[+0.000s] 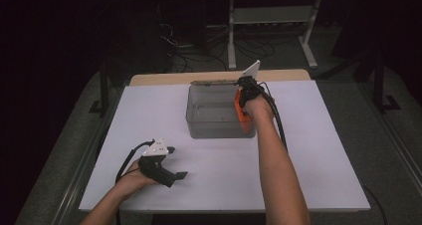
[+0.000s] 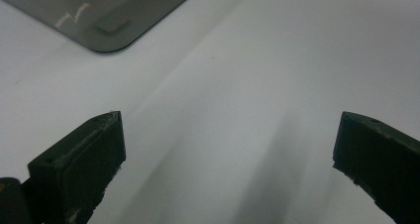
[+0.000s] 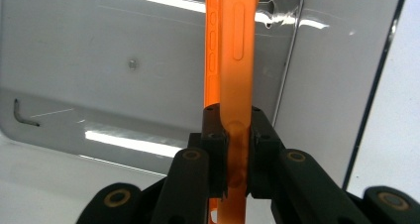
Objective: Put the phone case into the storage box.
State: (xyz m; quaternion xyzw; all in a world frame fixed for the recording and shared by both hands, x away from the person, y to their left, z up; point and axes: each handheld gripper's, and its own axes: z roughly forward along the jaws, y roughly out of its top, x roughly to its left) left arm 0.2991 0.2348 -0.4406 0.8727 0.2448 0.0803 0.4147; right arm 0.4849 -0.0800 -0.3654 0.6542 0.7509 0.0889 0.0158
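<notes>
White tabletop [image 1: 149, 115], high view: nearest the person, the left gripper [image 1: 171, 161] rests with jaws spread wide and nothing between them. Farther off, the right gripper [image 1: 242, 101] holds an orange phone case [image 1: 241, 113] at the right wall of a clear plastic bin [image 1: 214, 116]. Right gripper view alone shows the grip: jaws pinch the case [image 3: 233, 75] edge-on, revealing moulded button ridges and an oblong slot.
</notes>
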